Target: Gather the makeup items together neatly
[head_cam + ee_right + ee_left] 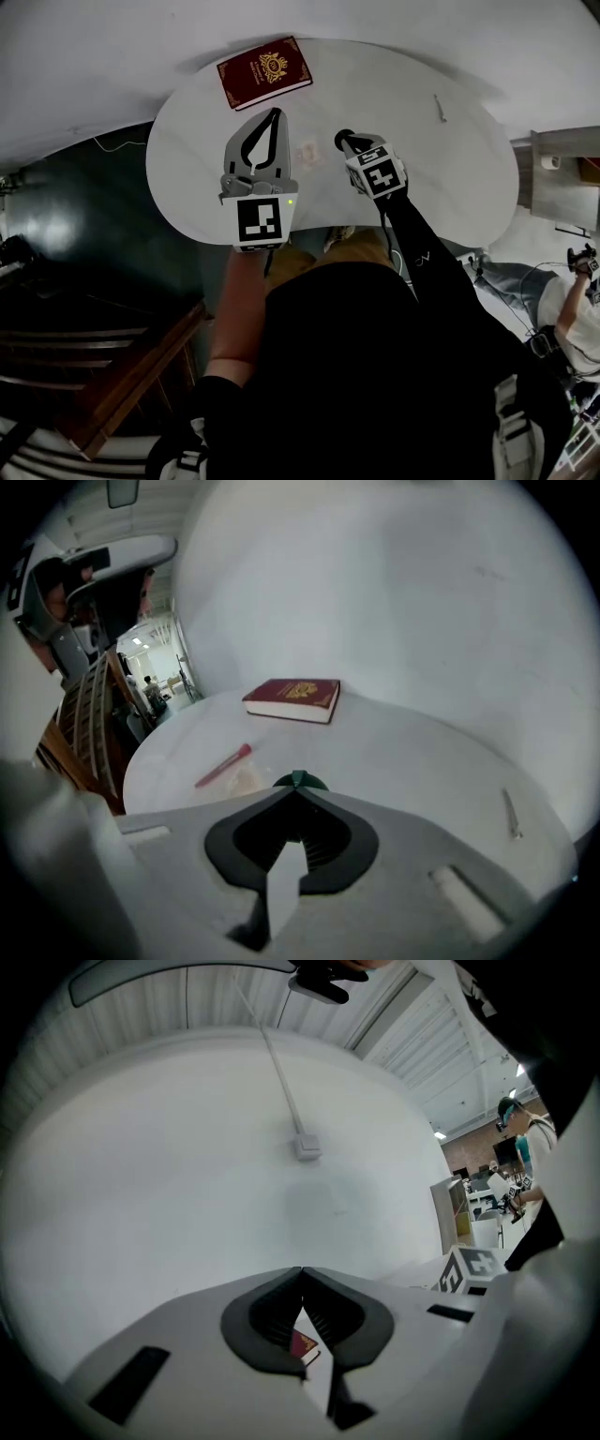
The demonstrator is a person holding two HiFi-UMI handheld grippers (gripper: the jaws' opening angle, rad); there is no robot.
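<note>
Both grippers hover over the white table [450, 187], jaws pressed together, empty: left gripper [277, 111], right gripper [340, 139]. Just past the right tips, a dark green round item [299, 777]. Left of it, a red pencil [223, 765]. Far right, a thin stick [439, 108]. Farthest, a red book [264, 71].

Grey left claw [277, 112], seemingly black sleeve [427, 262]

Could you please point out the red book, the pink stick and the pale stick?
red book [295, 692]: right gripper view, middle of its cover.
pink stick [223, 766]: right gripper view, middle of its shaft.
pale stick [511, 814]: right gripper view, middle of its length.
</note>
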